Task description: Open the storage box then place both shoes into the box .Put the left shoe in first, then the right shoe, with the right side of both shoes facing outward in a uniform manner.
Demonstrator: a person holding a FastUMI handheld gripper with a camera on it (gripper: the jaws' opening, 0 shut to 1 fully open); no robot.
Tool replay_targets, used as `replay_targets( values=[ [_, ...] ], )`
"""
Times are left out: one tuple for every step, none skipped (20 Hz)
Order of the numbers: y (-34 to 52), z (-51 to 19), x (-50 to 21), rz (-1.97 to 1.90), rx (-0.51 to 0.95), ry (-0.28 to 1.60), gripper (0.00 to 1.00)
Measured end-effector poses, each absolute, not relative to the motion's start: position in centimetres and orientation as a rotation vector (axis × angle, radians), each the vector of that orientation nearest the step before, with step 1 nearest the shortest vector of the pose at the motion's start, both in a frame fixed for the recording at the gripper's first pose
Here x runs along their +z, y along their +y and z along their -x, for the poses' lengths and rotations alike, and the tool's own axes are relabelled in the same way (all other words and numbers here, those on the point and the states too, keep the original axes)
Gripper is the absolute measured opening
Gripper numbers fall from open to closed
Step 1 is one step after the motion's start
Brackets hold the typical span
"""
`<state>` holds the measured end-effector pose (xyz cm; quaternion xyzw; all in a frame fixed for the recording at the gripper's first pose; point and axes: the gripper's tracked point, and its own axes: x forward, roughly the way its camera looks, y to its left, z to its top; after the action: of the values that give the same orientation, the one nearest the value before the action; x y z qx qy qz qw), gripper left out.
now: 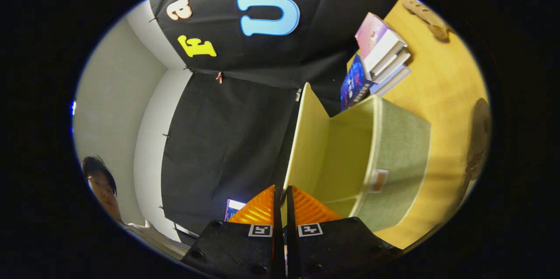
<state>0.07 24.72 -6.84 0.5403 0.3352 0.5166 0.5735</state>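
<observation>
one green fabric storage box (pixel 393 156) stands just ahead of our gripper (pixel 282 202) on the yellow table (pixel 446 82). its pale lid (pixel 308 139) stands raised edge-on, running straight away from us, its near edge pinched between our two orange fingers (pixel 258 209), which are nearly closed on it. one stack of books (pixel 378 60) lies beyond the box.

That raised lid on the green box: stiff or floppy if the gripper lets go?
The lid looks like a flat, stiff panel, so it probably swings rather than sags. The gripper is shut on its edge. The fabric box seems light and might shift.
</observation>
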Motion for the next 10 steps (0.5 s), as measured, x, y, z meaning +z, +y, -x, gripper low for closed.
replay_targets(
  values=[
    [25.7,0.0,-5.6,-1.25,1.22,0.774,0.06],
    [26.7,-0.1,-4.5,-1.234,1.226,0.761,0.07],
    [27.8,0.0,-3.4,-1.214,1.234,0.752,0.07],
    [29.0,0.1,-2.4,-1.194,1.244,0.747,0.07],
    [30.2,0.4,-1.5,-1.175,1.255,0.742,0.08],
    [31.4,0.5,-0.9,-1.153,1.263,0.739,0.08],
    [32.6,0.5,-0.4,-1.136,1.269,0.738,0.08],
    [33.7,0.6,-0.1,-1.125,1.272,0.738,0.08],
    [34.7,0.6,0.2,-1.123,1.276,0.742,0.08],
    [35.6,0.6,0.4,-1.12,1.275,0.743,0.08]
  ],
)
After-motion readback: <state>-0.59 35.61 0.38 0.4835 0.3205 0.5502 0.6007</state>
